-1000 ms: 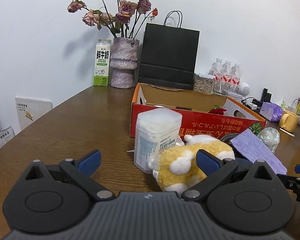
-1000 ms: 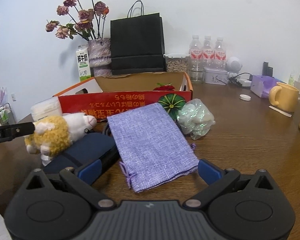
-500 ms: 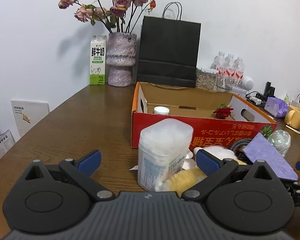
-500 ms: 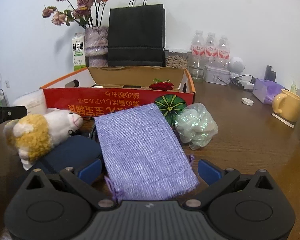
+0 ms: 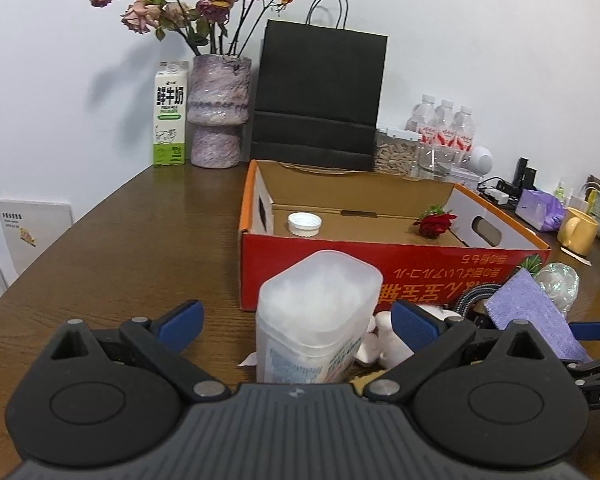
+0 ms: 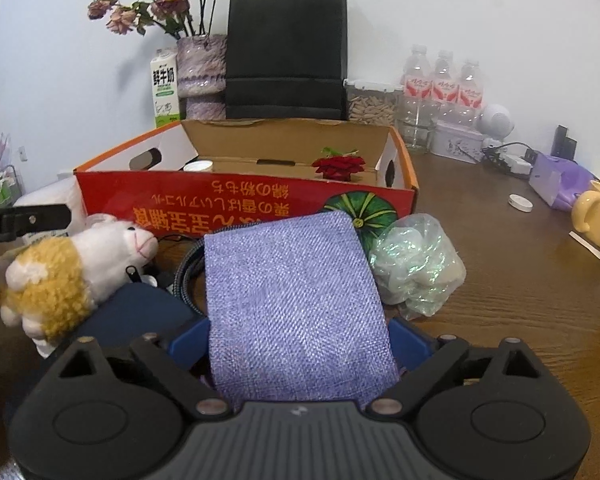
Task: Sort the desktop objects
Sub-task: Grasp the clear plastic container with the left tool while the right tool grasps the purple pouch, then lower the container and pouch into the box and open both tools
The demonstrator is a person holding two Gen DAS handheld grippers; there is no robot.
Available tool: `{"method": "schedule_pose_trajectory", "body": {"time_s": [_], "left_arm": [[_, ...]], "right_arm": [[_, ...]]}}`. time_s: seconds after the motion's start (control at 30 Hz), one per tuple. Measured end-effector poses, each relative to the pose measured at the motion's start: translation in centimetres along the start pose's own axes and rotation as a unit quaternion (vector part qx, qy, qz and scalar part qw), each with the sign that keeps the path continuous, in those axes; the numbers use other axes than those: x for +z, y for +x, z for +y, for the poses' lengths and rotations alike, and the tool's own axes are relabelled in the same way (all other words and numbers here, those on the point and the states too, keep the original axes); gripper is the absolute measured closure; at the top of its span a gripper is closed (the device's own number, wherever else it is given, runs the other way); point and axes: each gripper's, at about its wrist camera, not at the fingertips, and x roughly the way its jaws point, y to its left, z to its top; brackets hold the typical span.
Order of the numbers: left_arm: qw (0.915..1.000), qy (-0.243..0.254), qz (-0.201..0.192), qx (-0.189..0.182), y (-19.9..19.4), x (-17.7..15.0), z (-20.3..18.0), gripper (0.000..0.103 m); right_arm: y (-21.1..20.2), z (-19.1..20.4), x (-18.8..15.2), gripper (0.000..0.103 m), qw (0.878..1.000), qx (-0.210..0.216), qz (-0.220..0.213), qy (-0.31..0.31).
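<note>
Bench (image 5: 132, 240): brown wood. Red cardboard box (image 5: 380, 276) stands open beyond both tongs; a white cap (image 5: 304, 223) and a red rose (image 5: 434, 222) lie inside. Purple fabric pouch (image 6: 296, 300) lies flat between the fingers of the right tongs (image 6: 300, 346), whose jaws have just been closing, blue pads at its side edges. Clear plastic jar (image 5: 318, 316) stands upright between the fingers of the left tongs (image 5: 296, 322), jaws wide, not touching it. Plush toy (image 6: 72, 276) lies left of the pouch.
</note>
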Motion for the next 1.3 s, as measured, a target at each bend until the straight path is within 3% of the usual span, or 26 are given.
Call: {"method": "schedule_pose_trajectory", "body": {"time_s": [0.1, 0.23, 0.27, 0.43, 0.63, 0.77, 1.3], "left_arm": [[1.0, 0.002, 0.002, -0.002, 0.1, 0.0, -0.1, 0.014], [0.9999, 0.003, 0.005, -0.01, 0.3, 0.0, -0.2, 0.03], [0.9999, 0.003, 0.003, -0.017, 0.2, -0.1, -0.2, 0.041], [0.9999, 0.005, -0.001, -0.017, 0.0, -0.2, -0.4, 0.043], [0.9999, -0.004, -0.005, -0.009, -0.5, -0.3, -0.1, 0.043], [0.9999, -0.004, -0.015, -0.007, -1.1, -0.2, -0.1, 0.043], [0.9975, 0.003, -0.07, -0.012, -3.6, 2.9, -0.8, 0.043]], "right_arm": [[0.0, 0.3, -0.2, 0.027, 1.0, 0.001, 0.001, -0.008], [-0.4, 0.5, -0.3, 0.037, 1.0, 0.004, -0.006, -0.011], [-0.6, 0.4, -0.3, 0.039, 1.0, 0.005, -0.009, -0.01], [-1.4, 0.3, -0.3, 0.062, 1.0, 0.017, -0.022, -0.009], [-2.4, 0.2, -0.4, 0.082, 0.999, 0.023, -0.037, -0.008], [-3.0, 0.1, -0.3, 0.088, 0.999, 0.025, -0.047, -0.006], [-5.2, 0.5, 2.0, 0.089, 0.994, 0.024, -0.103, -0.008]]}}
